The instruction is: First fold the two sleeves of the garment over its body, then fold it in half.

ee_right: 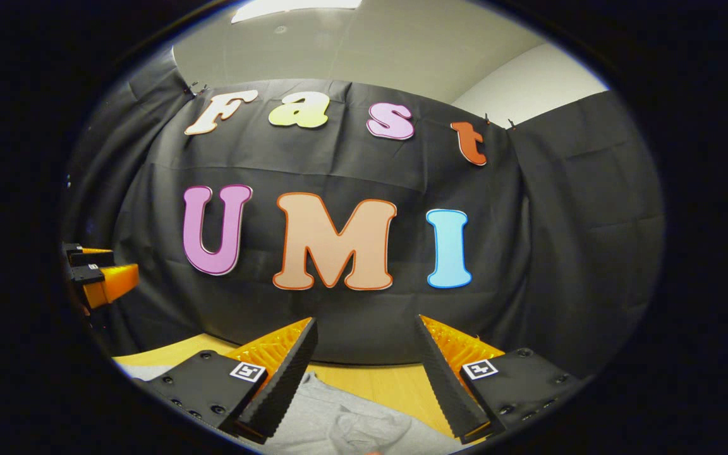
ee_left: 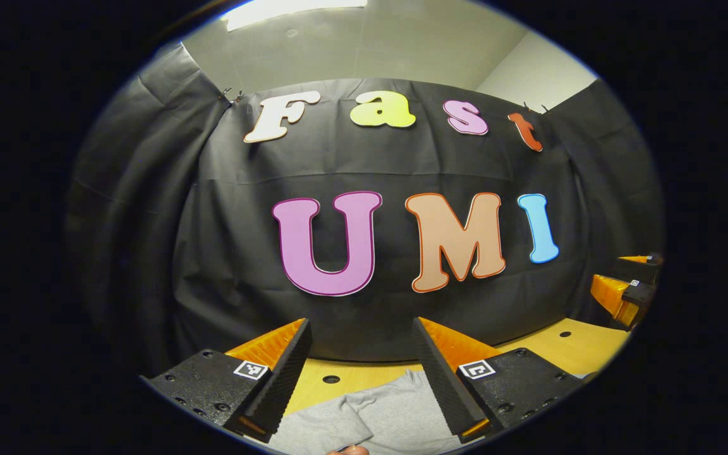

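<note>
Two grippers: left gripper [ee_left: 362, 373] and right gripper [ee_right: 365, 373], both spread wide, holding nothing.
Garment: grey garment [ee_left: 370, 417] lies flat on the wooden table [ee_left: 566, 344], below and between each gripper's fingers.
Reach: both grippers look equally near; sleeves cannot be told.

One grey garment [ee_left: 395, 411]; one table [ee_left: 566, 344]; seemingly two grippers [ee_left: 364, 373].
</note>
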